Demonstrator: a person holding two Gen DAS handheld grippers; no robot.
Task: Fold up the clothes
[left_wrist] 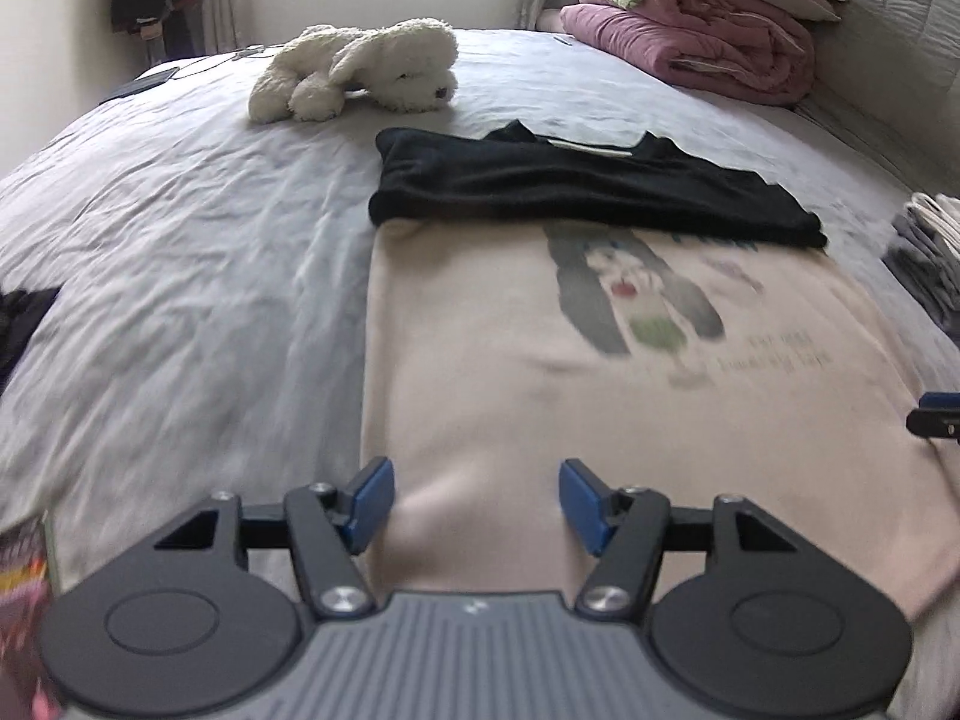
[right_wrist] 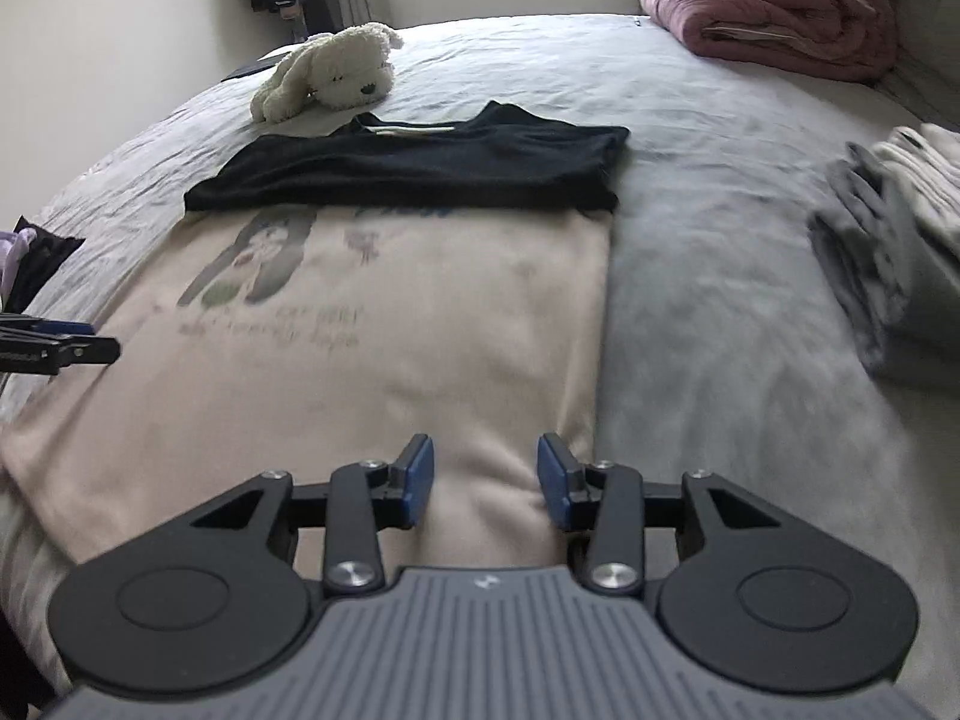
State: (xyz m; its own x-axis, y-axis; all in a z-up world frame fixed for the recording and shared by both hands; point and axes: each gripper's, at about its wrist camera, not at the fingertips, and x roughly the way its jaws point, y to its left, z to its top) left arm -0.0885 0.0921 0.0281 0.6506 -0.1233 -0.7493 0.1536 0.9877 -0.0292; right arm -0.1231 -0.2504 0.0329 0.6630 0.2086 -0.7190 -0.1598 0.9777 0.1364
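Lying flat on the bed [left_wrist: 180,228], the shirt [left_wrist: 600,396] runs lengthwise away from both grippers, left [left_wrist: 477,504] and right [right_wrist: 485,480]; their released fingers straddle its near hem, one at each corner.

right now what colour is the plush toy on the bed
Cream white plush toy, clearest in the left wrist view.

Both wrist views look forward, low and close, sharing the pale pink printed T-shirt [left_wrist: 600,396] ahead of each claw.
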